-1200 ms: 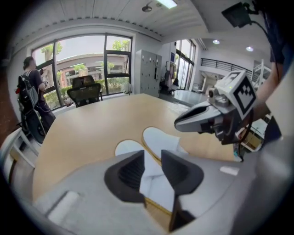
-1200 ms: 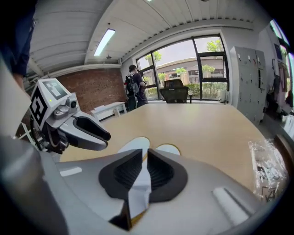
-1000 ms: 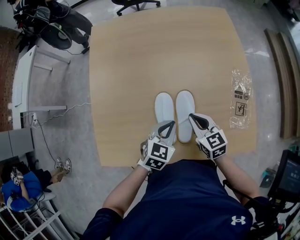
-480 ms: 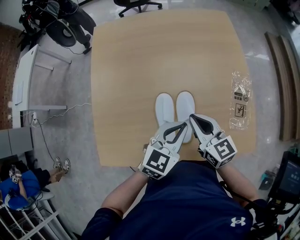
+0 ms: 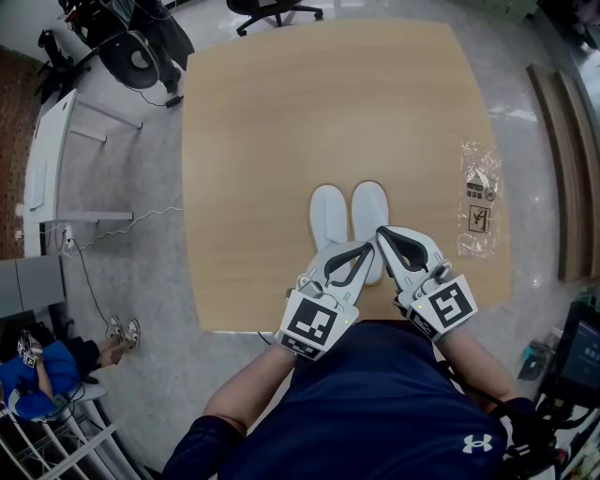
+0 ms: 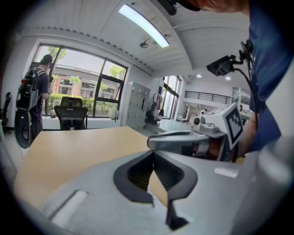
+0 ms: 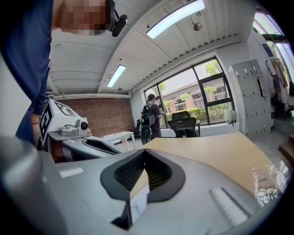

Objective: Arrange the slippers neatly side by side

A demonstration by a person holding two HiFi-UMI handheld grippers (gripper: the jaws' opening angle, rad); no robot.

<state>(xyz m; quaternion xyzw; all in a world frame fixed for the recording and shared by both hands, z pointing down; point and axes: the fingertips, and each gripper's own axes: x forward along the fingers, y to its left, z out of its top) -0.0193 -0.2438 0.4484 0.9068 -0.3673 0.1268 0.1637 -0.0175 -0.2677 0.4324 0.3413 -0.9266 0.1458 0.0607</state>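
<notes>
Two white slippers, left one [image 5: 329,212] and right one [image 5: 369,207], lie side by side on the wooden table [image 5: 272,141], toes pointing away from me. Their heels are hidden under my grippers. My left gripper [image 5: 367,249] is held above the left slipper's heel, shut with nothing in it. Just beside it, my right gripper [image 5: 381,232] hangs over the right slipper's heel, also shut and empty. In the left gripper view the jaws [image 6: 153,155] meet over bare tabletop, with the right gripper [image 6: 183,140] alongside. The right gripper view shows its own jaws [image 7: 144,153] closed.
A clear plastic bag [image 5: 481,197] lies near the table's right edge, also seen as the bag [image 7: 270,182]. An office chair [image 5: 272,9] stands beyond the far edge. A white desk [image 5: 47,159] and cables are on the floor to the left. A person [image 7: 151,117] stands far off.
Both grippers have risen toward the head camera and drawn close together above the slippers' heels. The slippers have stayed in place, side by side.
</notes>
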